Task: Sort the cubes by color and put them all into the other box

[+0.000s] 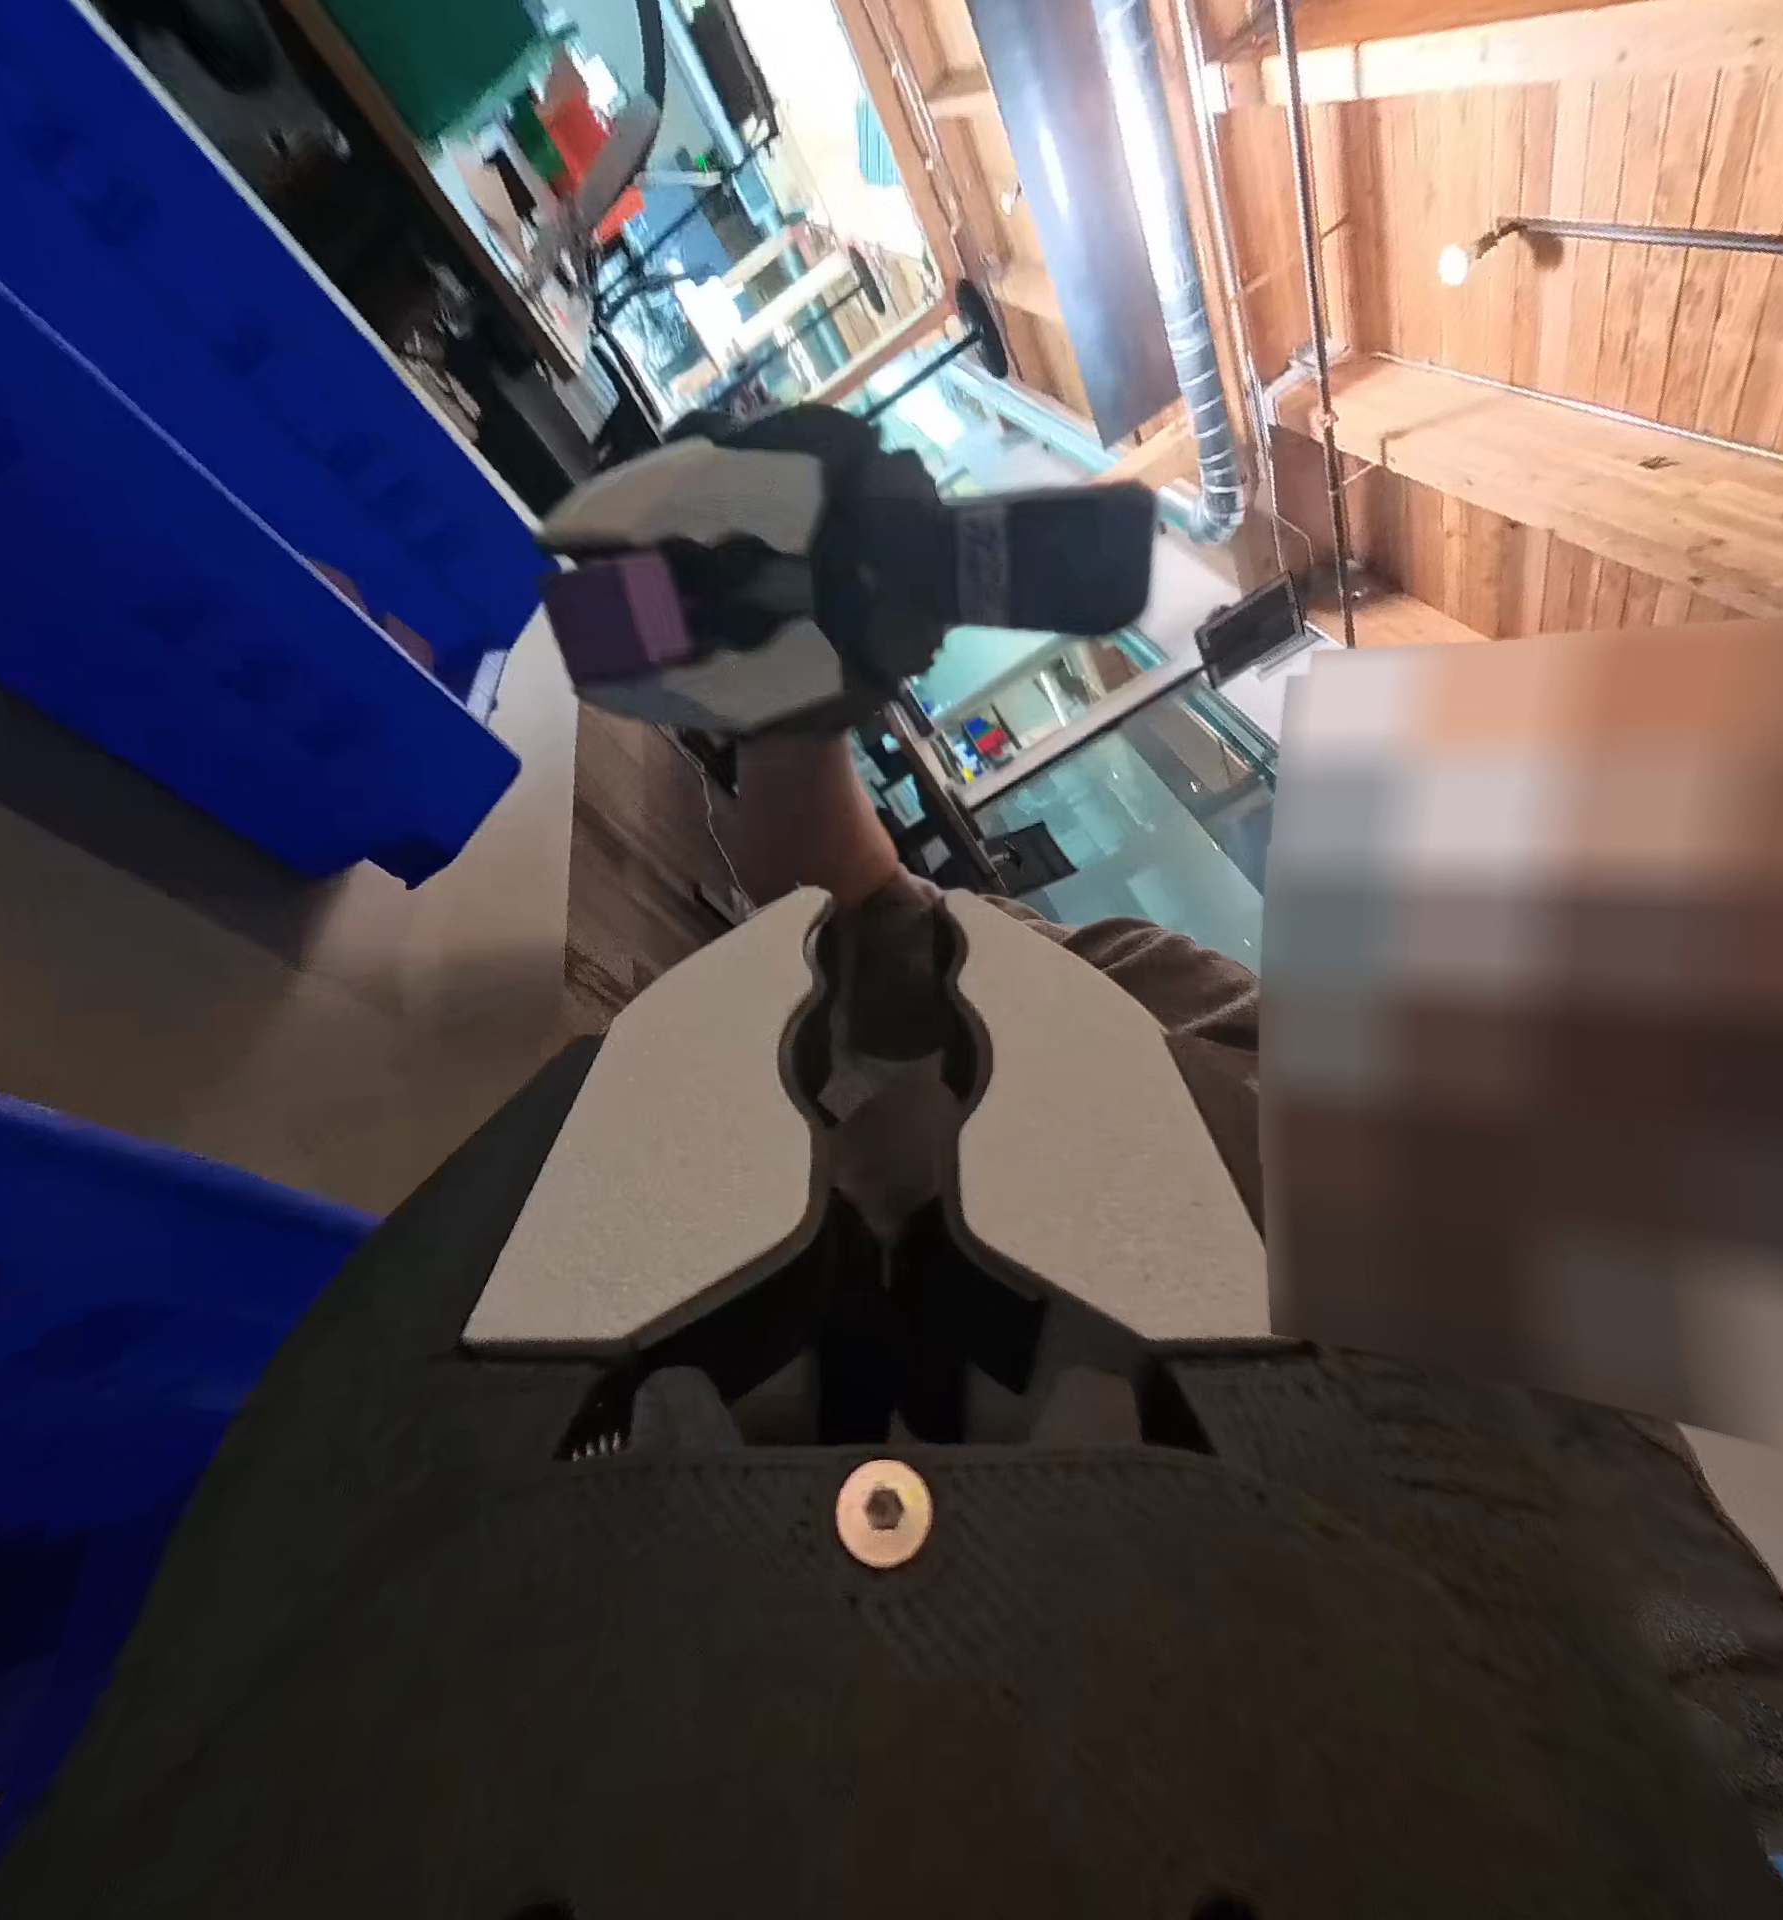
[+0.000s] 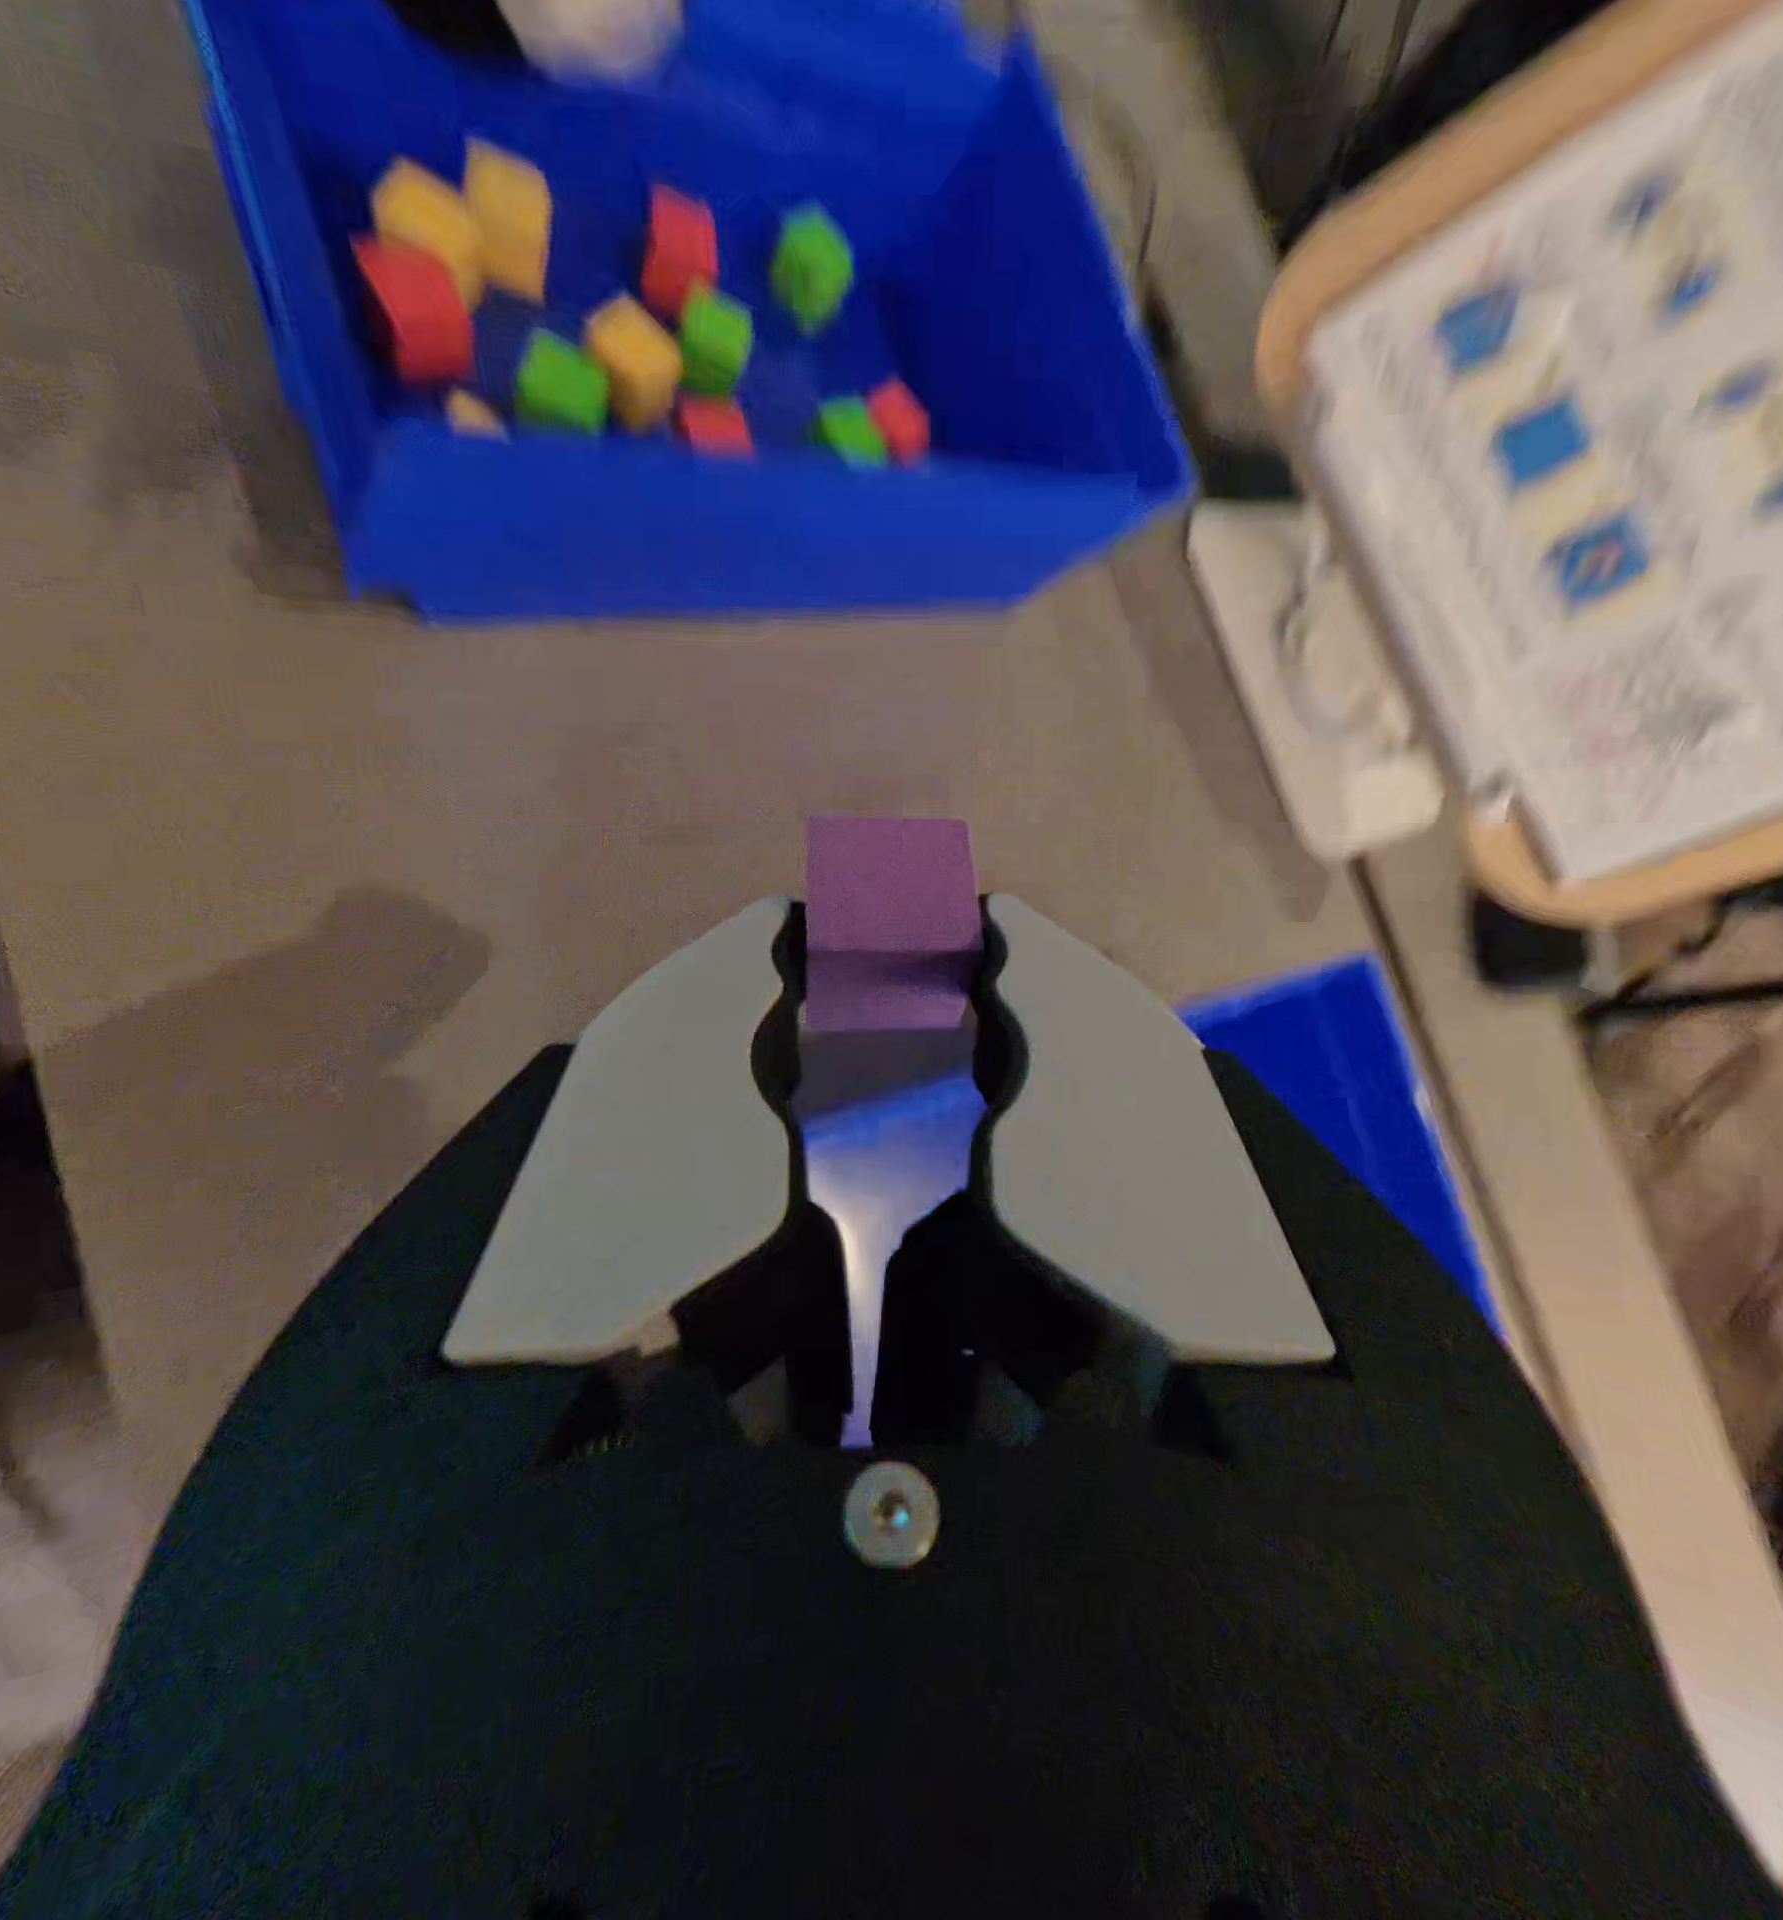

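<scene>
In the right wrist view my right gripper (image 2: 889, 920) is shut on a purple cube (image 2: 887, 883), held at the fingertips above a beige table (image 2: 451, 779). Ahead of it stands a blue bin (image 2: 721, 540) with several red, yellow and green cubes inside. In the left wrist view my left gripper (image 1: 887, 909) is empty, its jaws only a narrow gap apart. It points sideways at the right gripper (image 1: 596, 623), which holds the purple cube (image 1: 622, 623) in mid-air close to a blue bin (image 1: 191, 468).
A wooden-rimmed tray (image 2: 1292, 312) with a patterned white sheet stands at the right. A second blue bin shows by the table's edge (image 2: 1323, 1060) and low left in the left wrist view (image 1: 87, 1351). A person's arm (image 1: 845, 821) reaches to the right gripper.
</scene>
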Tool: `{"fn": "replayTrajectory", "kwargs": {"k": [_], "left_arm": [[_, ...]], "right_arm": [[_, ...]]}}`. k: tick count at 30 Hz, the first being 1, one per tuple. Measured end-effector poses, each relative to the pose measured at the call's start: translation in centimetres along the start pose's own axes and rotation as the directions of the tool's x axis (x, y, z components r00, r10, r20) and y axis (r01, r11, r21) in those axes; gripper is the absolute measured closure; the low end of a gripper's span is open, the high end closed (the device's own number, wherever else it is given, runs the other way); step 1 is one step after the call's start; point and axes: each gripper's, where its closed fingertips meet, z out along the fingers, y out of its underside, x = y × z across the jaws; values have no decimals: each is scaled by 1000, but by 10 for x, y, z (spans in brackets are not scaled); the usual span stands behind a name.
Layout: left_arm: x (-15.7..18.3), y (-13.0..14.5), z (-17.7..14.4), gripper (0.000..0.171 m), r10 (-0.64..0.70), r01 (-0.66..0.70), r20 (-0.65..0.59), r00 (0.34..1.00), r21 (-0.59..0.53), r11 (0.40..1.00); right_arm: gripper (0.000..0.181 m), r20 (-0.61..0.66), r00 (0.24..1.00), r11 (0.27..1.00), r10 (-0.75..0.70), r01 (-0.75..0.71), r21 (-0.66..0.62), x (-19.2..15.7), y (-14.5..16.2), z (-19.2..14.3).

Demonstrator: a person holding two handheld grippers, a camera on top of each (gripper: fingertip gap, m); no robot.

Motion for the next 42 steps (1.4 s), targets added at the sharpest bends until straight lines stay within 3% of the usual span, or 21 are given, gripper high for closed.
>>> {"fn": "replayTrajectory", "kwargs": {"k": [1,4,7,11,22,29,36,42], "left_arm": [[2,0,-2,154,14,-14,14,1000,17,1000],[4,5,-5,153,51,-53,51,997,40,998],[0,9,-8,148,77,-86,121,990,70,994],[2,13,-8,142,89,-99,172,981,48,994],[17,12,-22,143,117,-129,154,981,70,989],[23,12,-25,142,134,-146,158,978,66,987],[33,12,-33,143,156,-170,169,973,76,982],[36,7,-47,143,176,-205,229,957,110,973]], "right_arm": [[152,35,999,996,42,-39,-80,7,22,-5],[152,129,974,930,188,-135,-341,19,90,-13],[151,211,919,781,332,-143,-608,7,157,-13],[151,262,890,644,373,-44,-764,-6,208,-4],[151,259,891,477,372,56,-877,-6,243,-16],[150,245,894,353,376,107,-930,-3,249,-28],[141,229,902,357,367,91,-930,4,241,-25],[145,188,935,438,302,39,-898,23,225,-23]]}}
